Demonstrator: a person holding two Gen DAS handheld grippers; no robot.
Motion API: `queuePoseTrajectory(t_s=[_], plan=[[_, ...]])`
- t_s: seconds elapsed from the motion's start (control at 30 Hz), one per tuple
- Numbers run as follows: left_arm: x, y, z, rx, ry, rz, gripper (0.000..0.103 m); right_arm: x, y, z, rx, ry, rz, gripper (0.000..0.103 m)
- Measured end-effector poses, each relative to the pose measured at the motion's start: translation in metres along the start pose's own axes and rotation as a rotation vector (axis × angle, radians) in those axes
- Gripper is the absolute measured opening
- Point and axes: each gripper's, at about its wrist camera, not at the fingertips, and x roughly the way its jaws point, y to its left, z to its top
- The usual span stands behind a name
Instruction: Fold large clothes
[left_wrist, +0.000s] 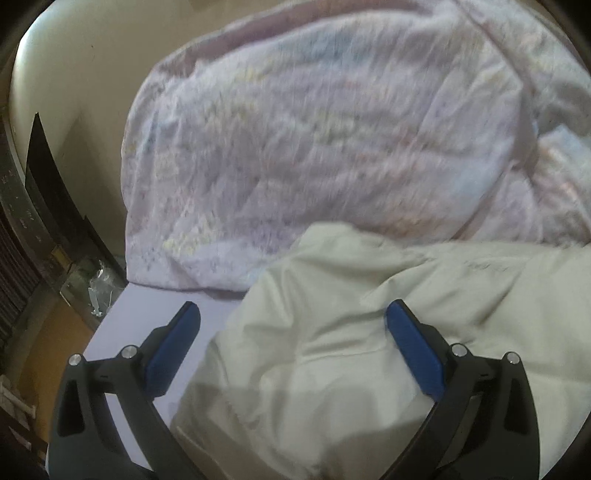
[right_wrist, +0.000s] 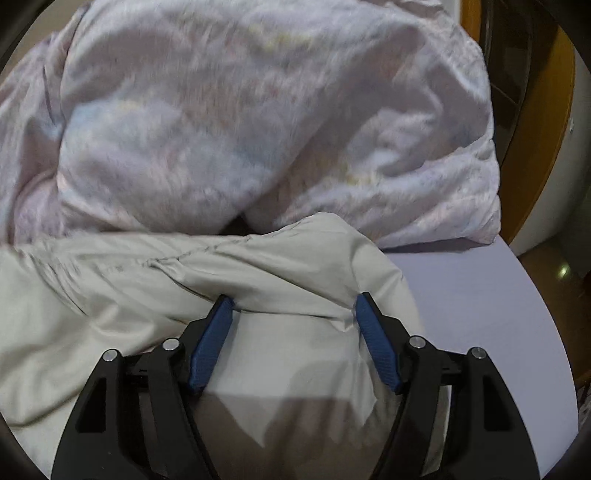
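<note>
A pale cream-green garment (left_wrist: 351, 332) lies crumpled on a lavender bed sheet (left_wrist: 155, 325). It also shows in the right wrist view (right_wrist: 184, 280). My left gripper (left_wrist: 291, 314) is open, its blue pads spread wide above the garment's left edge. My right gripper (right_wrist: 293, 306) is open with a bulge of the garment's right end lying between its blue pads (right_wrist: 210, 343), the tips touching the fabric. The garment's far edge lies against a quilt.
A big rumpled pale lilac quilt (left_wrist: 314, 140) with a faint print fills the far side of the bed, also in the right wrist view (right_wrist: 258, 122). The bed's left edge drops to a dark shelf (left_wrist: 40, 206). Wooden furniture (right_wrist: 535, 110) stands at right.
</note>
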Motion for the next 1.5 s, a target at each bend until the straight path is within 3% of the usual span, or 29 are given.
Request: queuePoseTrajectory(t_s=[0.33,0.73,1.0,1.5], plan=[[0.032,0.007,-0.006,-0.079,0.068,-0.065,0.101,0.015,0.012,-0.006,-0.023,0.044,-0.041,0.080],[0.055,0.015,-0.010,-0.118,0.134,-0.132,0.101,0.033,-0.003,-0.005,0.013,0.079,0.005,0.084],[0.061,0.019,-0.008,-0.123,0.154,-0.147,0.101,0.051,-0.029,-0.001,0.026,0.087,0.020,0.085],[0.062,0.013,-0.004,-0.122,0.158,-0.133,0.101,0.047,-0.032,-0.006,0.058,0.078,0.026,0.086]])
